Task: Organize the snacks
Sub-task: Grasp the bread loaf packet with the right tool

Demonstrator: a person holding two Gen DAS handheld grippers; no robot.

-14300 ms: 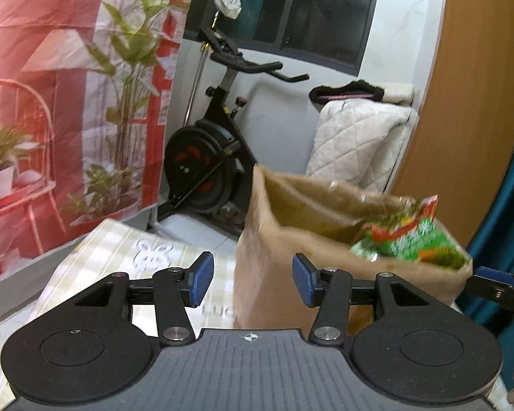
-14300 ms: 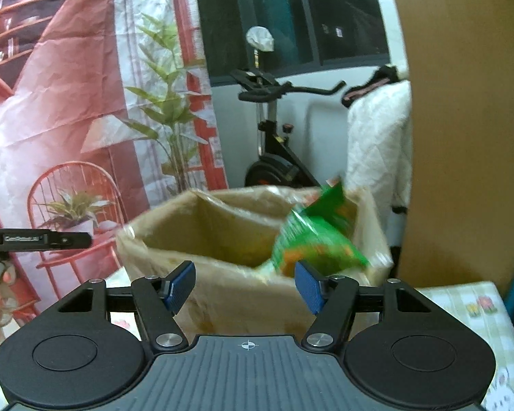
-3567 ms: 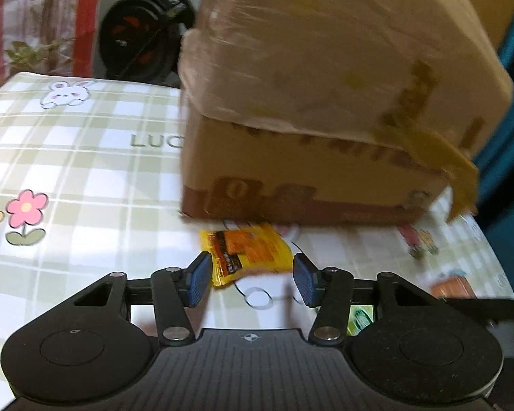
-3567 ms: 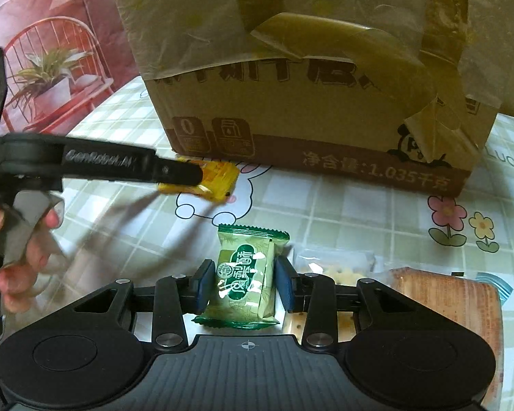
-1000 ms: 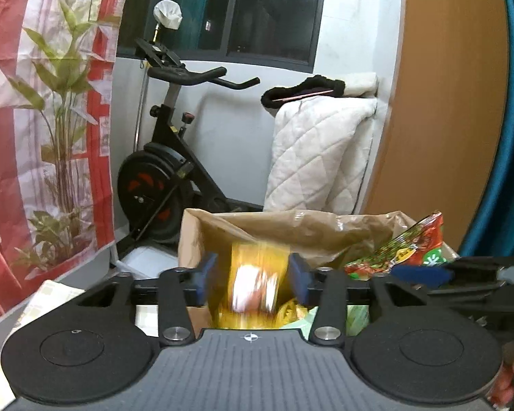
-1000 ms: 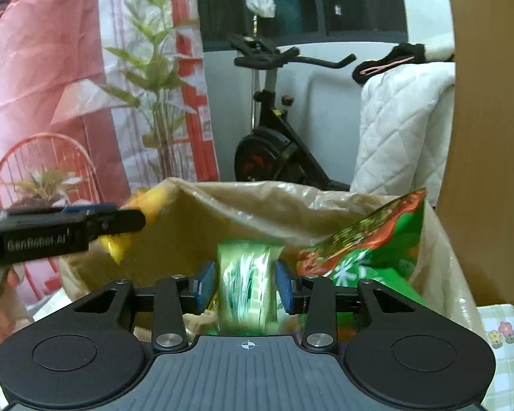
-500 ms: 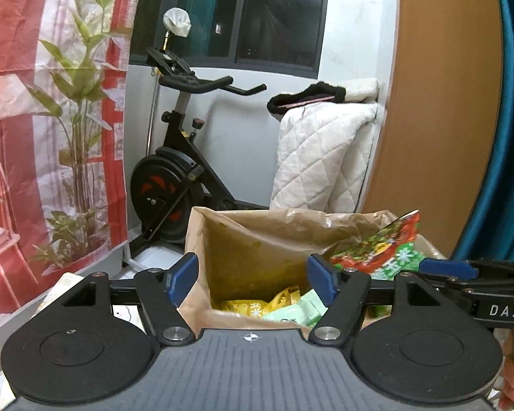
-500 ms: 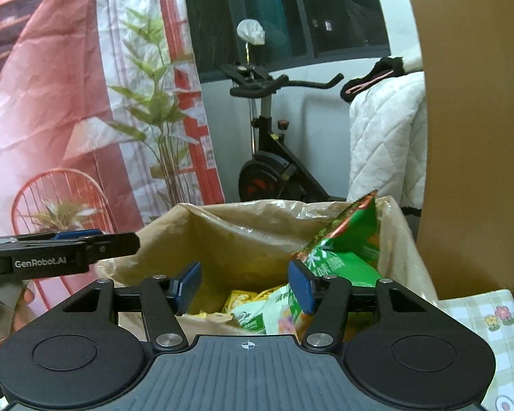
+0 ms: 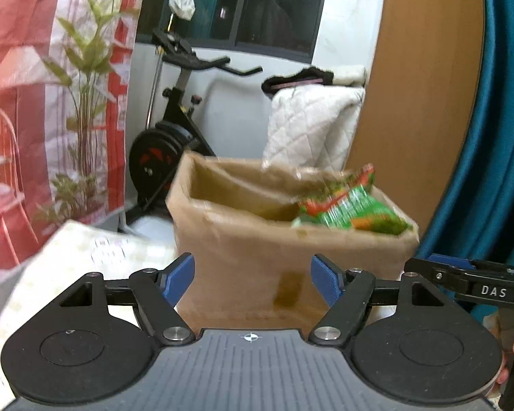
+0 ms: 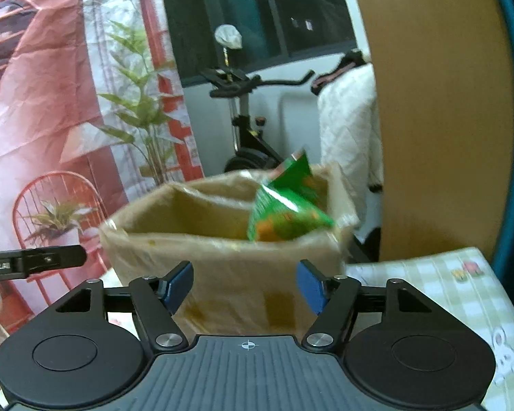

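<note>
The open brown cardboard box (image 9: 257,250) stands on the checked-cloth tabletop (image 10: 462,274), a crinkly green and red snack bag (image 9: 349,209) poking above its rim. That bag looks light, soft and slippery, best pinched at its sealed top edge. Left tongs (image 9: 252,279) and right tongs (image 10: 245,286) have just been spreading; nothing sits between either pair.

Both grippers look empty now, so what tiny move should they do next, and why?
Probably lower both toward the table for more snacks: the left gripper and right gripper have just opened with nothing between them, facing the brown cardboard box holding a green snack bag.
</note>
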